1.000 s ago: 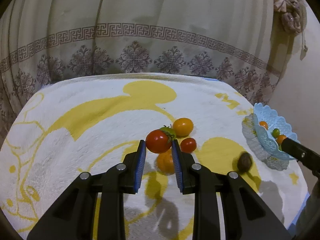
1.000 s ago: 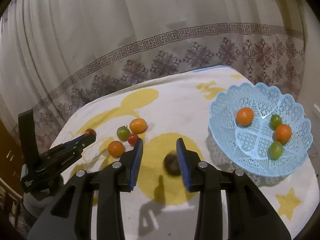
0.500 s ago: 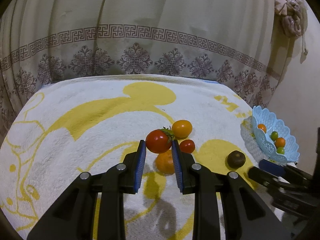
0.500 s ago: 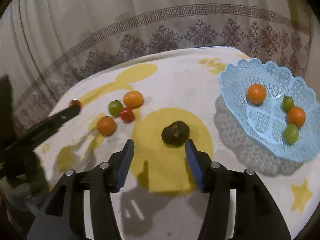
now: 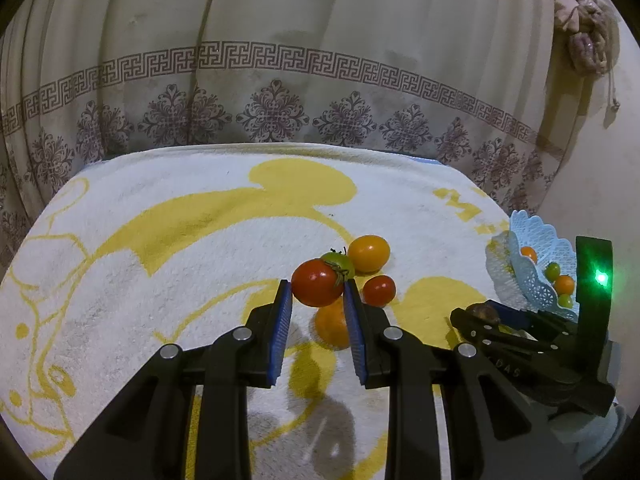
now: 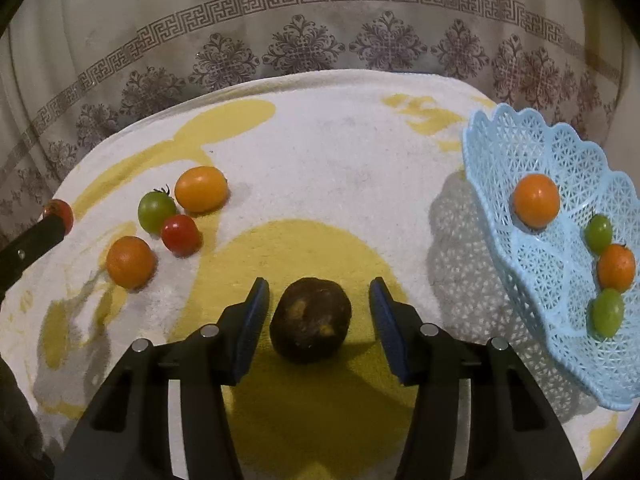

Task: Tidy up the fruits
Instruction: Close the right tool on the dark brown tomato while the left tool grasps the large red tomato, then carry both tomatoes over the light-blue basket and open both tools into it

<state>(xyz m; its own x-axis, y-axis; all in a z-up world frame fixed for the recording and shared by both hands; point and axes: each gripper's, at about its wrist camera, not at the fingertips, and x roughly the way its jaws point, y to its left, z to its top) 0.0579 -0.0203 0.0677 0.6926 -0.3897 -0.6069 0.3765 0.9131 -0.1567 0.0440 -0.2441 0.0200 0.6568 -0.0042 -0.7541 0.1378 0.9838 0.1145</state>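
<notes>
Left gripper (image 5: pixel 317 294): jaws clamped on a round red tomato (image 5: pixel 317 288) with a green stem, held above the white towel with yellow cartoon print (image 5: pixel 160 240) that covers the table.

Right gripper (image 6: pixel 319 298): jaws closing, a dark brown wrinkled round fruit (image 6: pixel 311 325) sits between them on the towel's yellow circle; pads are clear of it on both sides, no contact.

Loose on the towel near its middle, in one cluster: yellow-orange oval tomato (image 6: pixel 201 189), green tomato (image 6: pixel 156 211) touching it, small red tomato (image 6: pixel 181 235) touching the green one, orange tomato (image 6: pixel 130 262) just beside.

Light blue plastic lattice basket (image 6: pixel 520 152) with scalloped rim stands at the towel's right edge. Inside: two orange tomatoes (image 6: pixel 536 200) and two green ones (image 6: pixel 608 312).

Patterned curtain (image 5: pixel 280 80) hangs behind the far edge.
</notes>
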